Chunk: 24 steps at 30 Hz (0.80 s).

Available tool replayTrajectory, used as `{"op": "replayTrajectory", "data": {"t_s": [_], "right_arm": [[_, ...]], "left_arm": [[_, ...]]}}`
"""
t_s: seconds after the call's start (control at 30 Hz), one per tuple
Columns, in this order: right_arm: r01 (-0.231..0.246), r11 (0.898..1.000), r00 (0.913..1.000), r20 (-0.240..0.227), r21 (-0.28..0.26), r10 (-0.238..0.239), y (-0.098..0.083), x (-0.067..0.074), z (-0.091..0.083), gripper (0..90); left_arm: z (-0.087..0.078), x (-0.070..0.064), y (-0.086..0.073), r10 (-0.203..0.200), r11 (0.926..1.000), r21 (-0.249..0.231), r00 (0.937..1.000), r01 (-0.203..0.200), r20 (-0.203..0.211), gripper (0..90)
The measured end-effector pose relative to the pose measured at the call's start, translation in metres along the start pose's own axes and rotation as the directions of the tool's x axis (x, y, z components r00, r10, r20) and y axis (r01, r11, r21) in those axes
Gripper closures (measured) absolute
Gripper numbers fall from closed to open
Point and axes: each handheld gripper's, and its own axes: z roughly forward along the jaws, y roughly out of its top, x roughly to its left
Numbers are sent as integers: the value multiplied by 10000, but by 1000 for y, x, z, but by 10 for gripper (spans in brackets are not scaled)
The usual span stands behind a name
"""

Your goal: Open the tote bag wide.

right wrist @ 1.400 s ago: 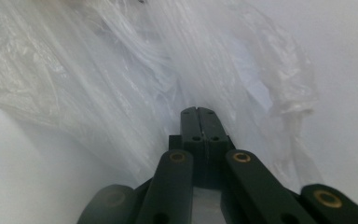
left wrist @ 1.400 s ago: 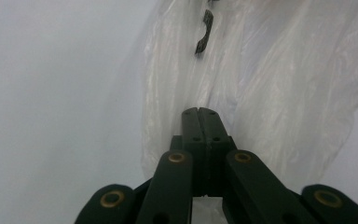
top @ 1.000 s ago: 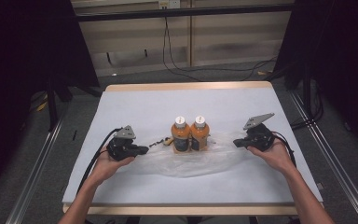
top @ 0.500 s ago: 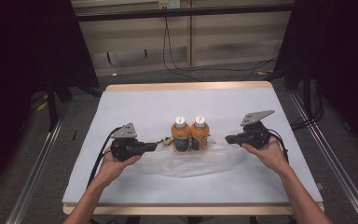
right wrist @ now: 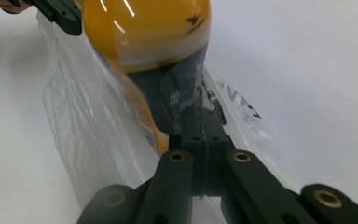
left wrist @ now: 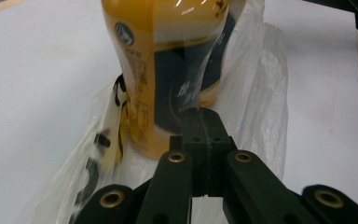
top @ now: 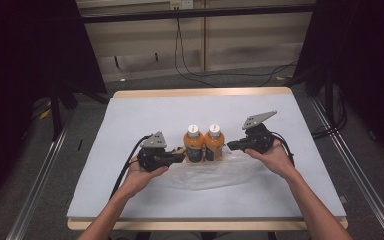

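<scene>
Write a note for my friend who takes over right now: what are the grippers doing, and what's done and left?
Left hand-held gripper: shut on the bag's film beside the left bottle.
Right hand-held gripper: shut on the bag beside the right bottle.
Both bottles stand upright, side by side, mid-table, with the clear bag around their bases and spread toward the person.
Done: both bag edges gripped.
Left, probably: pull the bag up around the bottles.

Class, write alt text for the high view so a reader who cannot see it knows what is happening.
Two orange bottles stand side by side on a white table, with a clear plastic bag around their bases. A person's left gripper and right gripper, each shut on an edge of the bag, flank the bottles.
</scene>
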Motion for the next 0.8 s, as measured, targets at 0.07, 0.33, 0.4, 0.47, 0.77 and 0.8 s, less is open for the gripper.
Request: {"op": "replayTrajectory", "data": {"t_s": [0.07,0.33,0.4,0.47,0.77,0.8], "right_arm": [[41,10000,10000,23,42,-41,4,-2,2,900],[-47,9998,10000,-30,168,48,8,-10,15,900],[-5,9998,9999,-120,194,7,9,-11,21,900],[8,9997,9999,-134,235,-5,11,-12,25,900],[-210,9987,9988,-427,464,230,9,-19,43,900],[-232,9986,9987,-439,483,253,8,-20,45,900]], "left_arm": [[8,-2,6,28,10000,-56,10000,-28,60,900],[30,-13,15,305,9995,44,9985,-307,451,900],[39,-17,16,361,9992,133,9980,-369,513,900],[42,-18,17,442,9988,179,9978,-451,485,900],[55,-26,14,575,9968,533,9974,-598,444,900],[56,-27,12,706,9956,580,9965,-731,438,900]]}}
